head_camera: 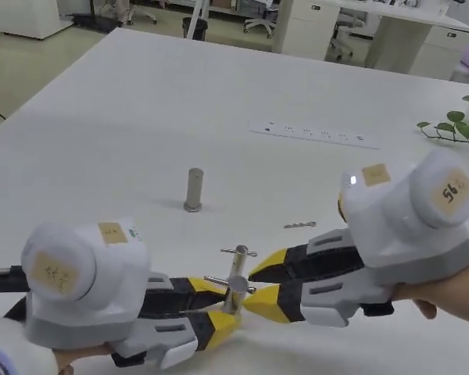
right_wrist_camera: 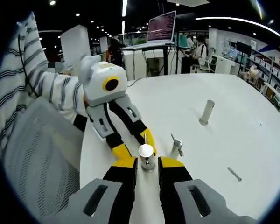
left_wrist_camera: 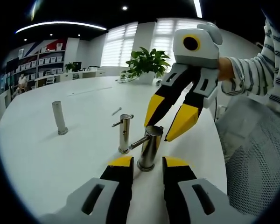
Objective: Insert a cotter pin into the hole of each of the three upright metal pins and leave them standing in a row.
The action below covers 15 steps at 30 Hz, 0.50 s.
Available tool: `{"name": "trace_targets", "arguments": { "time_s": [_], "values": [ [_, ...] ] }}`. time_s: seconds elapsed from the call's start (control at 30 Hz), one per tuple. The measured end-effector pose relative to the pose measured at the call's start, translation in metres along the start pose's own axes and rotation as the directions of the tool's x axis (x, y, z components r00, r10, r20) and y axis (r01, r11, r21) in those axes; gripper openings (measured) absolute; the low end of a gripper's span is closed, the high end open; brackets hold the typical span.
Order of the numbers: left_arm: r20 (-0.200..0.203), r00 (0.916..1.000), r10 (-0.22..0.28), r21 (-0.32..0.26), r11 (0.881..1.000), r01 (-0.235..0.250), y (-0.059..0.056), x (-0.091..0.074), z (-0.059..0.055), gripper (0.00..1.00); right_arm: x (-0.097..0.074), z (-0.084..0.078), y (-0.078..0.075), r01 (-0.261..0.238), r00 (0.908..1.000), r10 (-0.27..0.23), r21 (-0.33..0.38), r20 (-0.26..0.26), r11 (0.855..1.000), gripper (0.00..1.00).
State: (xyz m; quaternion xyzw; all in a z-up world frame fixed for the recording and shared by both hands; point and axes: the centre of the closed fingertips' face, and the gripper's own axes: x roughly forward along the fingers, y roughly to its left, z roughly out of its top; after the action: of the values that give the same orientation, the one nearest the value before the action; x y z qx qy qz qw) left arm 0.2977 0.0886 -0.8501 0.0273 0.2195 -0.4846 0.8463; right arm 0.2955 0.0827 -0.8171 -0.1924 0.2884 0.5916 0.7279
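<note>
Three upright metal pins stand on the white table (head_camera: pixel 141 117). The nearest pin (head_camera: pixel 234 294) (left_wrist_camera: pixel 149 148) (right_wrist_camera: pixel 146 156) carries a cotter pin (left_wrist_camera: pixel 138 142) through its top. Just behind it, a second pin (head_camera: pixel 238 266) (left_wrist_camera: pixel 125 134) (right_wrist_camera: pixel 178 147) holds a cotter pin (head_camera: pixel 240 251) too. The far pin (head_camera: pixel 194 190) (left_wrist_camera: pixel 59 117) (right_wrist_camera: pixel 206 112) is bare. My left gripper (head_camera: pixel 223 305) (left_wrist_camera: pixel 147 163) (right_wrist_camera: pixel 135 144) is open with its jaws flanking the nearest pin's base. My right gripper (head_camera: pixel 250 287) (left_wrist_camera: pixel 157 132) (right_wrist_camera: pixel 148 164) is open around the same pin from the opposite side.
A loose cotter pin (head_camera: pixel 299 226) (left_wrist_camera: pixel 115 111) (right_wrist_camera: pixel 234 174) lies on the table to the right of the pins. A white power strip (head_camera: pixel 313 133) lies further back, and a plant (head_camera: pixel 453 125) sits at the right edge. A mesh chair (right_wrist_camera: pixel 42 154) stands beside the table.
</note>
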Motion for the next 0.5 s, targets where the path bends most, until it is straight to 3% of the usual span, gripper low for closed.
{"name": "trace_targets", "arguments": {
  "time_s": [0.17,0.23,0.33,0.5],
  "values": [
    [-0.015,0.9997,0.019,0.021,1.0,-0.018,0.003,-0.007,-0.006,0.41,0.008,-0.001,0.002,0.0,1.0,0.0,0.006,0.001,1.0,0.2],
    [-0.023,0.9996,0.013,0.033,0.999,-0.013,0.001,-0.009,-0.008,0.43,0.009,-0.001,0.003,0.007,1.0,-0.007,0.008,0.004,1.0,0.21],
    [-0.032,0.998,0.055,0.08,0.995,-0.052,0.006,-0.012,-0.01,0.49,0.01,0.003,0.002,0.021,0.9995,-0.021,0.014,0.021,1.0,0.21],
    [-0.005,0.996,0.089,0.051,0.995,-0.088,0.01,-0.014,-0.009,0.77,0.015,0.003,0.0,0.038,0.9988,-0.039,0.018,0.029,0.999,0.21]
  ]
}}
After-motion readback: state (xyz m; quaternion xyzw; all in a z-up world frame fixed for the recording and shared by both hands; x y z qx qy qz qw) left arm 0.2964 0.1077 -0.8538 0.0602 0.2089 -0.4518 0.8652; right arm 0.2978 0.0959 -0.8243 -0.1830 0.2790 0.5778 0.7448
